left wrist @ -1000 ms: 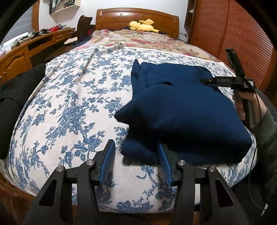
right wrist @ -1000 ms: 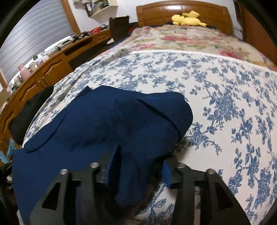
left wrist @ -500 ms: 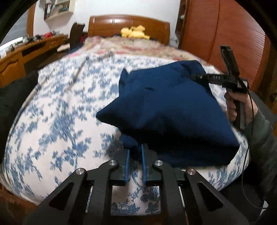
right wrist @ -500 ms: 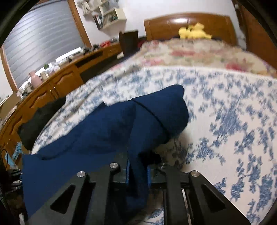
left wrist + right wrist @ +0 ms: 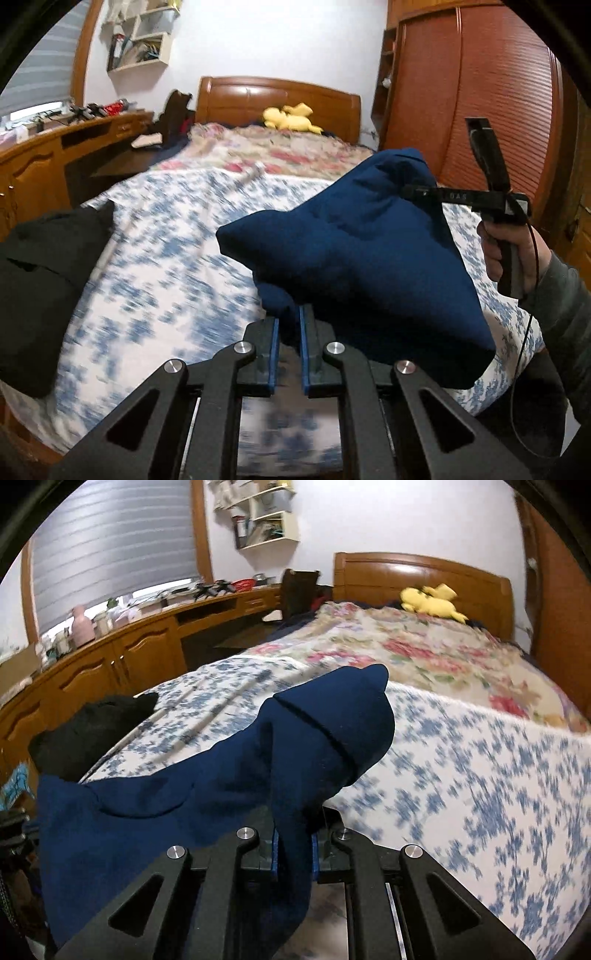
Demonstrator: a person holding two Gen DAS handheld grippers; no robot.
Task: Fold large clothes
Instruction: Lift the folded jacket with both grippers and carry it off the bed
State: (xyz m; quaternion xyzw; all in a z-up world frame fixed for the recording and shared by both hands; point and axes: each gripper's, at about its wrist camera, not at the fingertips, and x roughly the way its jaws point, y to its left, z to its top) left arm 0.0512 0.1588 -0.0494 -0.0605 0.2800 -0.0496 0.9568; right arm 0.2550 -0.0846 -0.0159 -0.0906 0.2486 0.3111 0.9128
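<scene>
A folded dark blue garment (image 5: 362,258) hangs in the air above the bed with the blue-flowered sheet (image 5: 166,266). My left gripper (image 5: 288,332) is shut on its near lower edge. My right gripper (image 5: 293,843) is shut on another edge of the garment (image 5: 258,775), which drapes over its fingers. In the left wrist view the right gripper (image 5: 417,192) pinches the garment's far right corner, held by a hand.
A black garment (image 5: 40,273) lies at the bed's left edge, also in the right wrist view (image 5: 88,727). A yellow plush toy (image 5: 291,116) sits by the wooden headboard. A wooden desk (image 5: 110,664) runs along the left; a wardrobe (image 5: 480,110) stands on the right.
Both grippers closed on the blue garment's edges and lifted it off the bed; it now hangs between them.
</scene>
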